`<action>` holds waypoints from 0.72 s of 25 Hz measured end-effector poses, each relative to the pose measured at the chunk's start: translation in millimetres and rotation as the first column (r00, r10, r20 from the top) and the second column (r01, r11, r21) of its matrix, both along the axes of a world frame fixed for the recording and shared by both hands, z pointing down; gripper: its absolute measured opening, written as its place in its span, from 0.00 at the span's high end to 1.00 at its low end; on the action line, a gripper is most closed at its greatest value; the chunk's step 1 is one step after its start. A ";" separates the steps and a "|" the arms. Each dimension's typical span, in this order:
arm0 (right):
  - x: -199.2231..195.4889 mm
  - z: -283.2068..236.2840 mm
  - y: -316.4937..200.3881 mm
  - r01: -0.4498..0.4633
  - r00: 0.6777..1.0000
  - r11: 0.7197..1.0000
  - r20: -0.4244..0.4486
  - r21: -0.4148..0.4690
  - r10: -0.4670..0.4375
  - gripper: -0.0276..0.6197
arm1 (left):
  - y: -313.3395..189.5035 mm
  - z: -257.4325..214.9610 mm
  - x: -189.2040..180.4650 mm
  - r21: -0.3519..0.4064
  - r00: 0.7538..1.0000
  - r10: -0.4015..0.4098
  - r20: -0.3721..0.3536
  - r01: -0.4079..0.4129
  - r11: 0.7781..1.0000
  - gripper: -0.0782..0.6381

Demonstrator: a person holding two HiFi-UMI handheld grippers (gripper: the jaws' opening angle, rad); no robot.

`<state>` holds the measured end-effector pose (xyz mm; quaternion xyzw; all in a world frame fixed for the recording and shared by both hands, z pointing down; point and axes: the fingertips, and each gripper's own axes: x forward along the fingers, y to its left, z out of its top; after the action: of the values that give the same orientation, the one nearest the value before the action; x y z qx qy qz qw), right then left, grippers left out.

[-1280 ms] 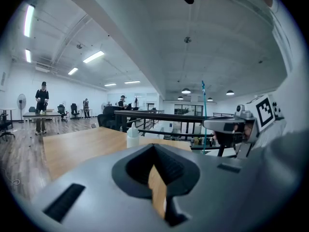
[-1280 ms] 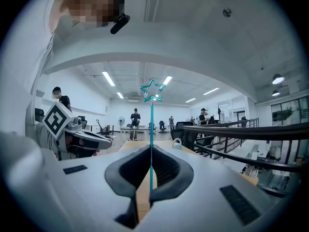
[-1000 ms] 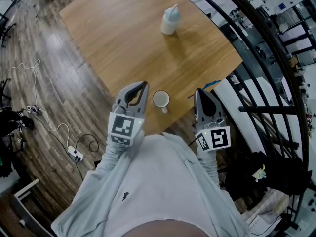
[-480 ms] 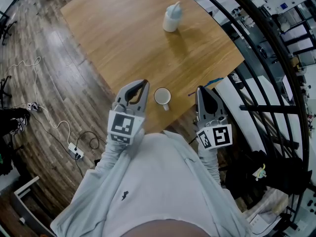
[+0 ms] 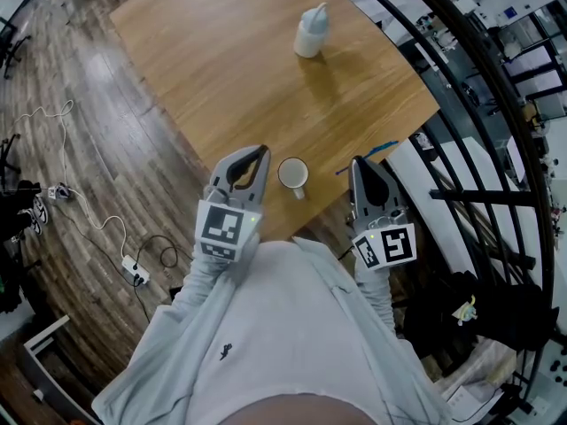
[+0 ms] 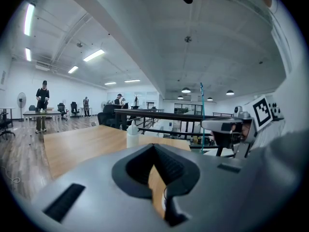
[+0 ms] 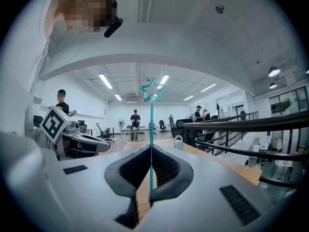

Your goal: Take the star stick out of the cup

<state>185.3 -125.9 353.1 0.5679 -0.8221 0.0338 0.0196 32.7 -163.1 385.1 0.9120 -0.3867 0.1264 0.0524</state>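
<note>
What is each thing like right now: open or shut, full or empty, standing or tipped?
grey left gripper: shut, nothing in it.
grey right gripper: shut on the stick.
thin teal star stick: out of the cup, pinched by the right gripper.
white round cup: upright, empty.
white plastic squeeze bottle: upright, top on.

**Grey shells, grey sleeves**

We wear a pale grey long-sleeved top [image 5: 266, 326] with a small dark emblem [image 5: 225, 351] on the chest. Our left gripper [image 5: 251, 154] and right gripper [image 5: 359, 163] are smooth grey shells. Their fingers [image 6: 169, 166] are lined with black ribbed pads, and behind the fingers each carries a white cube [image 5: 219, 228] printed with black square markers.
</note>
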 end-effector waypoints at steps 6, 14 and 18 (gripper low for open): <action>-2.2 3.7 -0.5 0.002 1.000 1.000 0.017 -0.010 -0.002 0.93 | 1.1 3.9 -1.8 -0.009 1.000 -0.001 0.002 0.001 1.000 0.86; -6.8 0.6 0.5 0.020 0.999 1.000 0.026 -0.005 -0.019 0.93 | 3.0 5.0 -2.8 -0.016 1.000 0.000 0.003 0.000 1.000 0.86; -11.7 1.9 0.4 0.035 0.999 0.999 0.034 -0.006 -0.035 0.93 | 3.8 6.8 -5.4 -0.020 1.000 0.000 0.006 0.000 1.000 0.86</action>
<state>173.6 -125.6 355.0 0.5528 -0.8320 0.0458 0.0082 27.3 -159.3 391.9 0.9111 -0.3855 0.1328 0.0605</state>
